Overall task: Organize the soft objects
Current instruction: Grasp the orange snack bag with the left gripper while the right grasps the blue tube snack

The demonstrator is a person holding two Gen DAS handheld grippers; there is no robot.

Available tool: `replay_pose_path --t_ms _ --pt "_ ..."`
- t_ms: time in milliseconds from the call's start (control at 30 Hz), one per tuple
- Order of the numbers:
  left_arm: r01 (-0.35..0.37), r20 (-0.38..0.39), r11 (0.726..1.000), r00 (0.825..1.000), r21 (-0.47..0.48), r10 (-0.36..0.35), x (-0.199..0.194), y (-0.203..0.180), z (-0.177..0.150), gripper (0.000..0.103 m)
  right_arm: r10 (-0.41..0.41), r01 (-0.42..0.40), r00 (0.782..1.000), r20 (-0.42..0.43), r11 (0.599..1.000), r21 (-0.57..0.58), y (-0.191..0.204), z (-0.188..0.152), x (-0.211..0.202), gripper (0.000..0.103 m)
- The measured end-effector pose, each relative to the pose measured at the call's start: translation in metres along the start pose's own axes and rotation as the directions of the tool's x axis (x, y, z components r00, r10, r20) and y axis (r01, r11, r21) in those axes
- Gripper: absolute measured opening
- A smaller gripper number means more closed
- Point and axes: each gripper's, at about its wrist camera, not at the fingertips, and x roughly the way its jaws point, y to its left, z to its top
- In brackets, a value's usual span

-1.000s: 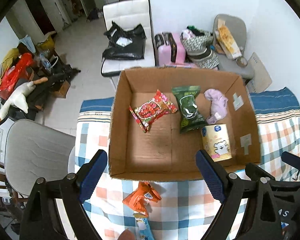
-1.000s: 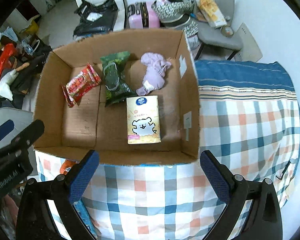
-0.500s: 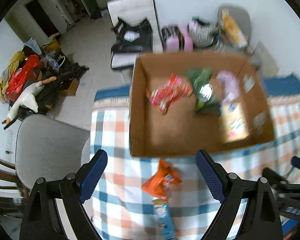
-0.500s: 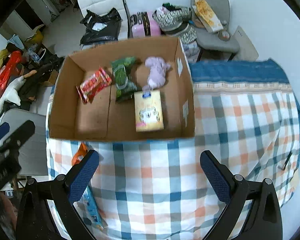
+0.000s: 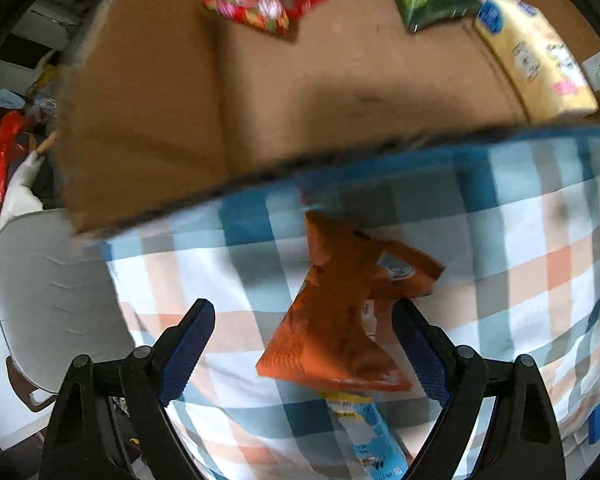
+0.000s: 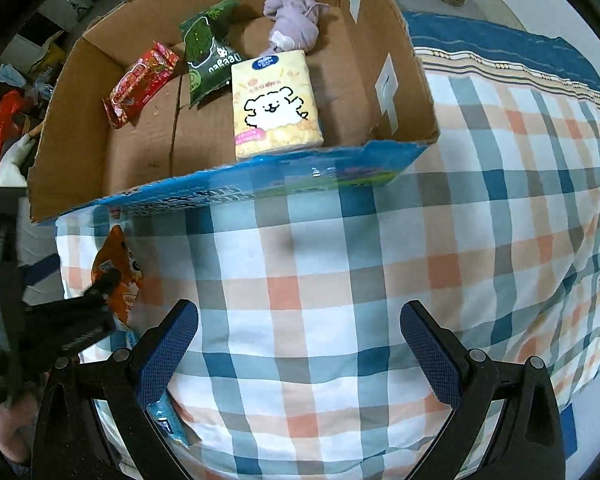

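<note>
My left gripper [image 5: 300, 344] is spread wide around the orange snack bag [image 5: 340, 320] on the checked cloth [image 6: 340, 280], its right finger touching it, nothing clamped. My right gripper [image 6: 298, 344] gapes empty over the cloth. The cardboard box [image 6: 396, 52] sits at twelve o'clock, holding the yellow tissue pack [image 6: 276, 104]
</note>
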Motion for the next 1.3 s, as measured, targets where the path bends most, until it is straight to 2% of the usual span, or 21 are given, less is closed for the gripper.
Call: replay_pose_path --t_ms 67,100,133,200,333,433,533,667,767,833,900,967,1033,1067,1100,1133,1300 --pt "0.043 -0.016 0.999 0.999 0.001 -0.043 0.007 0.001 0.000 0.070 -0.001 0.001 1.000 0.000 1.000 0.000 0.001 0.001 0.001 0.103" --pt "0.071 -0.026 0.997 0.997 -0.020 -0.072 0.011 0.005 0.000 0.051 0.005 -0.005 1.000 -0.001 1.000 -0.004 0.003 0.002 0.001 0.103" --pt "0.115 -0.039 0.992 0.992 -0.046 -0.117 0.014 0.009 -0.001 0.042 0.006 -0.006 1.000 -0.002 1.000 -0.009 0.005 0.002 0.000 0.103" --pt "0.147 -0.027 0.985 0.988 -0.092 -0.150 0.013 0.017 -0.004 0.039 0.009 -0.009 1.000 0.002 1.000 -0.020 0.010 0.003 -0.001 0.103" --pt "0.165 0.036 0.972 0.986 -0.169 -0.161 -0.006 0.037 -0.020 0.035 0.029 -0.029 1.000 -0.004 0.998 -0.051 0.021 0.001 -0.007 0.103" --pt "0.187 0.092 0.953 0.981 -0.239 -0.169 -0.027 0.058 -0.045 0.035 0.052 -0.053 0.998 -0.019 0.995 -0.086 0.037 -0.006 -0.010 0.103" --pt "0.172 0.125 0.935 0.982 -0.311 -0.139 -0.042 0.079 -0.079 0.035 0.096 -0.102 0.994 -0.053 0.987 -0.126 0.058 -0.018 -0.007 0.103" --pt "0.106 0.093 0.915 0.993 -0.389 -0.075 -0.036 0.095 -0.131 0.035 0.134 -0.159 0.980 -0.146 0.971 -0.179 0.096 -0.048 0.018 0.103" --pt "0.098 0.030 0.897 0.995 -0.430 -0.094 -0.007 0.099 -0.159 0.035 0.143 -0.196 0.955 -0.260 0.962 -0.191 0.123 -0.077 0.055 0.102" --pt "0.094 -0.010 0.887 0.994 -0.451 -0.111 0.013 0.099 -0.175 0.035 0.142 -0.205 0.940 -0.309 0.962 -0.182 0.133 -0.093 0.075 0.094" --pt "0.086 -0.035 0.884 0.993 -0.459 -0.114 0.028 0.097 -0.186 0.035 0.129 -0.206 0.924 -0.360 0.961 -0.183 0.143 -0.108 0.095 0.072" --pt "0.085 -0.042 0.881 0.992 -0.466 -0.119 0.038 0.095 -0.194 0.035 0.122 -0.207 0.914 -0.387 0.960 -0.187 0.149 -0.119 0.106 0.067" --pt "0.084 -0.032 0.878 0.993 -0.470 -0.111 0.038 0.095 -0.199 0.035 0.076 -0.172 0.926 -0.370 0.957 -0.233 0.156 -0.129 0.110 0.062" --pt "0.084 -0.027 0.878 0.994 -0.472 -0.110 0.035 0.094 -0.197 0.035 0.043 -0.143 0.936 -0.350 0.954 -0.263 0.159 -0.132 0.109 0.049" --pt "0.093 -0.017 0.874 0.993 -0.478 -0.115 0.035 0.093 -0.201 0.035 0.020 -0.121 0.942 -0.334 0.951 -0.285 0.160 -0.134 0.109 0.032" --pt "0.102 -0.008 0.872 0.993 -0.479 -0.121 0.029 0.083 -0.195 0.035 0.020 -0.120 0.943 -0.333 0.952 -0.282 0.160 -0.135 0.108 0.023" --pt "0.145 0.058 0.881 0.989 -0.451 -0.133 0.001 0.073 -0.189 0.034 0.042 -0.136 0.948 -0.317 0.951 -0.279 0.153 -0.135 0.092 0.017"
